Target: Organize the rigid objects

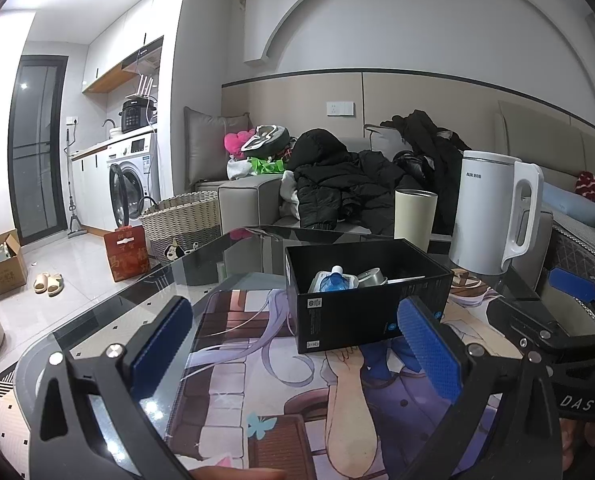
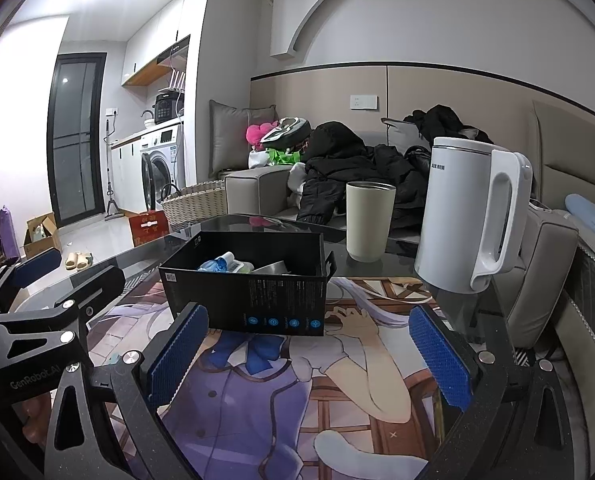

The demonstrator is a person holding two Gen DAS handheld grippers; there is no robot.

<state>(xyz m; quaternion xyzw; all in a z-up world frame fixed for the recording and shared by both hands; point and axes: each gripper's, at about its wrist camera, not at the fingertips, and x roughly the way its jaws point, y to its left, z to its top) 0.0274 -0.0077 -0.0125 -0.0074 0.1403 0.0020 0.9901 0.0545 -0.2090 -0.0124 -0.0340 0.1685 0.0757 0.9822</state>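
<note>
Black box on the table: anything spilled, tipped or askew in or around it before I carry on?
Nothing stands out. The black box sits flat on the printed mat, open, with a blue-capped pouch and a metal piece inside. The beige tumbler and white kettle stand upright, and no spill shows.

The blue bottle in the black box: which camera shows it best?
The left wrist view. It looks down into the black box, showing the blue bottle with its white cap. In the right wrist view, the box's near wall hides most of the bottle.
</note>
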